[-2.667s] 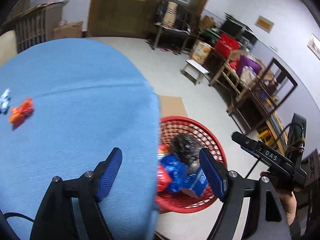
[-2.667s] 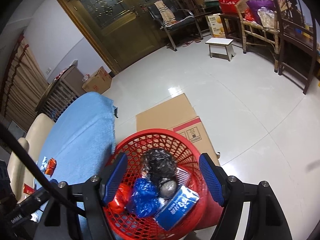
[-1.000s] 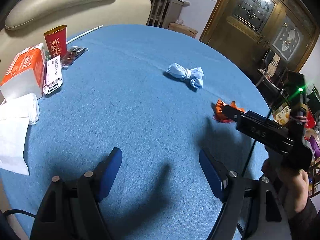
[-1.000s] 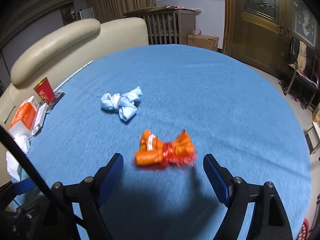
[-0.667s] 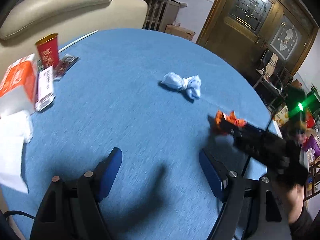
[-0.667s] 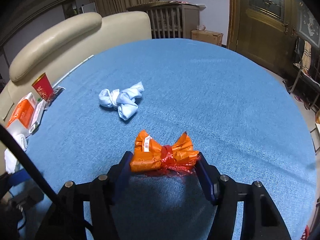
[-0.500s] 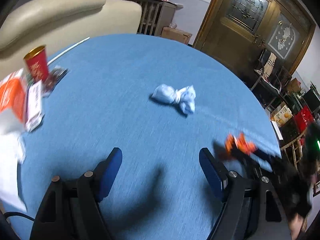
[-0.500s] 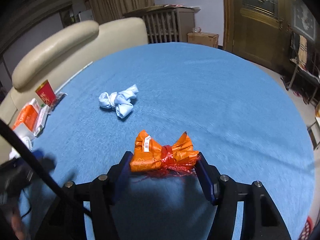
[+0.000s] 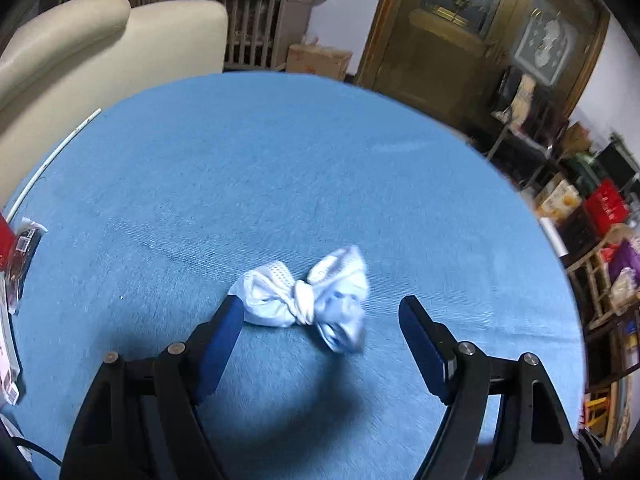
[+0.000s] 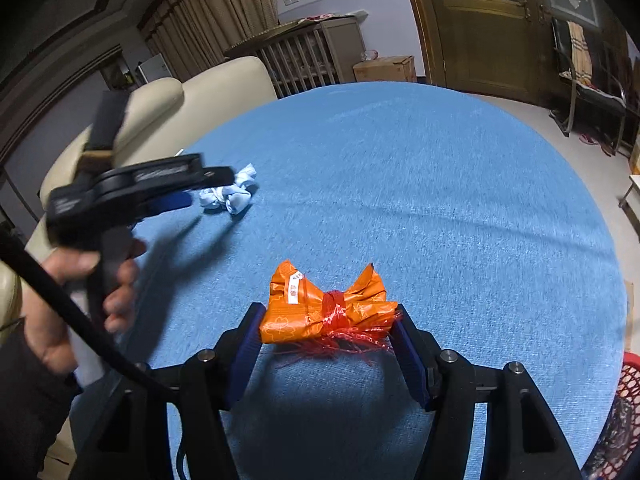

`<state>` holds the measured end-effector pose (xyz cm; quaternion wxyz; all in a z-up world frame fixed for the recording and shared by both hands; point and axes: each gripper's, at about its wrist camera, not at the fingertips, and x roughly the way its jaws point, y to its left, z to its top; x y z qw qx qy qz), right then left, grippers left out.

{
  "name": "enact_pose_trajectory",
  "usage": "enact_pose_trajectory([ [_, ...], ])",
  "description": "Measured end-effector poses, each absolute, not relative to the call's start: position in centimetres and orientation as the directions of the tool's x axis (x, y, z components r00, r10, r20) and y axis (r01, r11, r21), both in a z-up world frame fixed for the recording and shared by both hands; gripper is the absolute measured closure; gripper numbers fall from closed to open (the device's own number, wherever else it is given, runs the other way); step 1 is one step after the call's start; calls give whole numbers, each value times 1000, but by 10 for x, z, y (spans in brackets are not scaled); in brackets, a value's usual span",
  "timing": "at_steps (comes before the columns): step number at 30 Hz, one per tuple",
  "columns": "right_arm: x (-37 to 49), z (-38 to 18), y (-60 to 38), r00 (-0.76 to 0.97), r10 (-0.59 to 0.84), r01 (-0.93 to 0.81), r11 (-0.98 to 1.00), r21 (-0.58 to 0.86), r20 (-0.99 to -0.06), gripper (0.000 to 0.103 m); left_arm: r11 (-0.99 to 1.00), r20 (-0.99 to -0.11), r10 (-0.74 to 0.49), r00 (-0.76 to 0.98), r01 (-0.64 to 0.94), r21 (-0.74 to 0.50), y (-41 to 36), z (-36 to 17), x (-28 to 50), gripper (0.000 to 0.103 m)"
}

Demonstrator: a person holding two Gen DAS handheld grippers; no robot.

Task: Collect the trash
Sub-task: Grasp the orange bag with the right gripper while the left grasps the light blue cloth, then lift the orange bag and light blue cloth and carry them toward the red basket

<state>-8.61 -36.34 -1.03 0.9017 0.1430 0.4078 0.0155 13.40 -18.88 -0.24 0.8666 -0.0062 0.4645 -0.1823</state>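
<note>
Since the earlier frames the right tool (image 10: 326, 330) has closed in on the orange knotted wrapper (image 10: 324, 310): jaws then spread wide, now pinching its two ends. The left tool (image 9: 320, 316), then over bare cloth, now frames the pale blue knotted wrapper (image 9: 306, 294), jaws spread, nothing gripped; one pad seems to be at the wrapper's edge.

Both wrappers lie on the bench (image 10: 440, 200), well apart. They look light, thin, crinkly and soft, probably slick film. The knot in the middle is likely the firmest hold; pinched ends may crumple or slip.

Bench: round, covered in blue ribbed cloth. Red mesh basket (image 10: 626, 380) at the lower right rim. Cream sofa (image 9: 100, 40) behind; wooden door (image 10: 480, 20) beyond.
</note>
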Motion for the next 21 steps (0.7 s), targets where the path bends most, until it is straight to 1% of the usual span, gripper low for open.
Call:
enact_pose_trajectory([
  [3, -86, -12, -363, 664, 150, 88, 957, 276, -733, 38, 945, -814, -286, 505, 288, -154, -189, -11, 142, 23],
  [5, -87, -12, -362, 664, 150, 85, 958, 273, -733, 38, 946, -817, -286, 500, 285, -156, -188, -15, 143, 24],
  [6, -87, -11, -362, 663, 149, 85, 959, 272, -733, 38, 945, -816, -287, 502, 289, -155, -189, -16, 142, 38],
  [7, -88, -11, -362, 662, 148, 85, 959, 270, -735, 38, 944, -818, -286, 499, 293, -151, -188, -17, 140, 47],
  [9, -90, -11, -362, 663, 146, 86, 959, 269, -734, 38, 942, -813, -298, 500, 293, -165, -183, -15, 136, 51],
  [13, -90, -7, -361, 670, 137, 92, 960, 264, -730, 38, 946, -808, -288, 513, 286, -156, -171, -13, 119, 53],
  [21, -99, -3, -354, 674, 136, 90, 960, 264, -726, 38, 957, -803, -258, 537, 255, -137, -141, -8, 82, 54],
])
